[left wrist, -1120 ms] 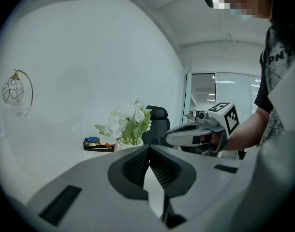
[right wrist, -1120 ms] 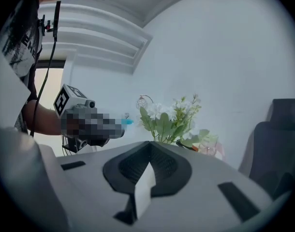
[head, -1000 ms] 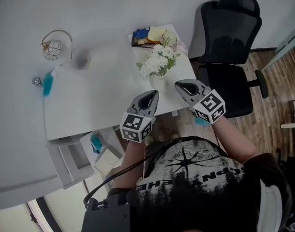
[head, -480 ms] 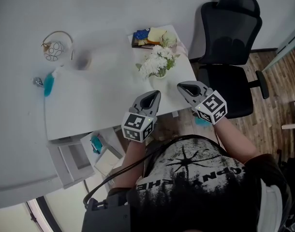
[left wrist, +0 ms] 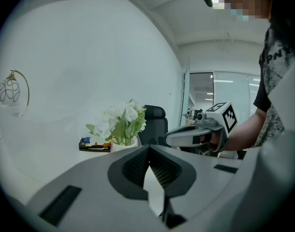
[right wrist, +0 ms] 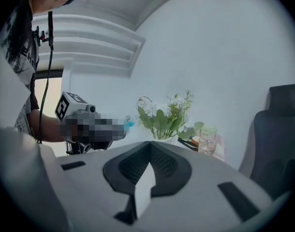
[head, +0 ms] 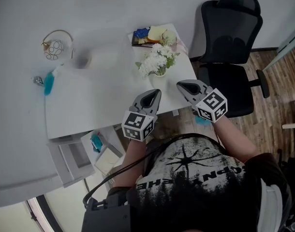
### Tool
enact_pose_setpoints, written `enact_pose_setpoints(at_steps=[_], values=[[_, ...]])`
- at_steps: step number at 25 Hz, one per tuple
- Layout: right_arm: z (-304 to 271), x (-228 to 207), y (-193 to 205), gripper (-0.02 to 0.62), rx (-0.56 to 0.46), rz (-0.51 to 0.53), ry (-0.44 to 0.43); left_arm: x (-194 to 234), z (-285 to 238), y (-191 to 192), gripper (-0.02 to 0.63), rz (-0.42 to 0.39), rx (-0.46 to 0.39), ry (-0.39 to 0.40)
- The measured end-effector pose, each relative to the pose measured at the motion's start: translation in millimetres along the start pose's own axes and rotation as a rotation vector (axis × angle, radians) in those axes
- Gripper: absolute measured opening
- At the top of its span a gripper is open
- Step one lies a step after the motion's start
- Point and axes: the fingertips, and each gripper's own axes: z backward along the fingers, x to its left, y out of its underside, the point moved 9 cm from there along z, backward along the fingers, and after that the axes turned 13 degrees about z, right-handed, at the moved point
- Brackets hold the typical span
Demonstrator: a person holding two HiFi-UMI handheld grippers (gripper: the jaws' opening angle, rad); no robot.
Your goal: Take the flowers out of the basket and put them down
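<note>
Left claw (head: 154, 94) pressed together, right claw (head: 182, 85) likewise, flowers (head: 157, 61) near on table (head: 99, 100).

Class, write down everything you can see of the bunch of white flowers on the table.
The flowers are a small, full bunch of white blooms with green leaves and stems. They stand upright in a pale round container near the far right corner of the white table. Nothing else touches them: the left gripper and the right gripper are both shut, empty, and held short of the bunch on its near side.
</note>
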Motion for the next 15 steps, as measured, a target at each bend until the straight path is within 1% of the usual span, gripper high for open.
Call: enact_pose_setpoints(at_steps=[5,15], values=[[-0.4,1.3,3.2,0.018,0.015,0.01,-0.002,-0.9,-1.0,1.0,0.011,-0.002,0.003,0.0],[0.1,5.6,5.1,0.017,0.013,0.025,-0.021,-2.8,-3.7,9.2,0.011,0.009,0.02,0.002]])
